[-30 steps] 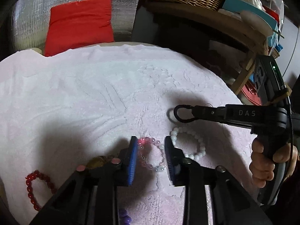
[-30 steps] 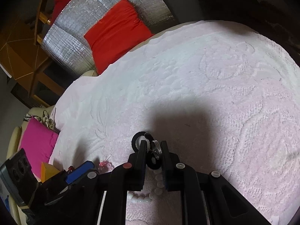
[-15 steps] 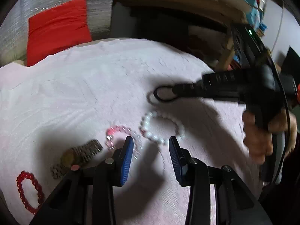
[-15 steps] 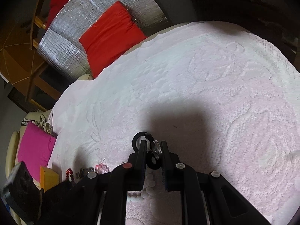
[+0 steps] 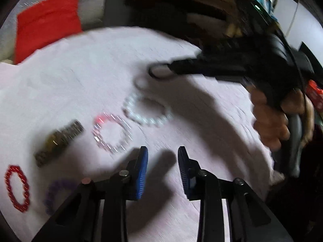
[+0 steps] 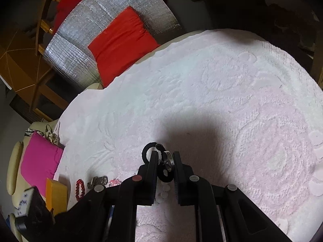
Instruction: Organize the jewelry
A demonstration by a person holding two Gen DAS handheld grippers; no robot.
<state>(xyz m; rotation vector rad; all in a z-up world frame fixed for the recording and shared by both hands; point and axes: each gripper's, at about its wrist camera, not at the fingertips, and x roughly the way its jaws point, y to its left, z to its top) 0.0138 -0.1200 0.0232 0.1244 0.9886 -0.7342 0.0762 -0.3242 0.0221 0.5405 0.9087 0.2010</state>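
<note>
My right hand-held gripper [image 6: 164, 162] was clenched on a black ring-shaped piece [image 6: 148, 151], held above the pink cloth [image 6: 232, 92]. The white bead bracelet [image 5: 147, 111] lay at twelve o'clock of my left hand-held gripper [image 5: 162, 157], whose empty jaws were closing. I judged placing came next: lower beside the white bracelet, then release.
</note>
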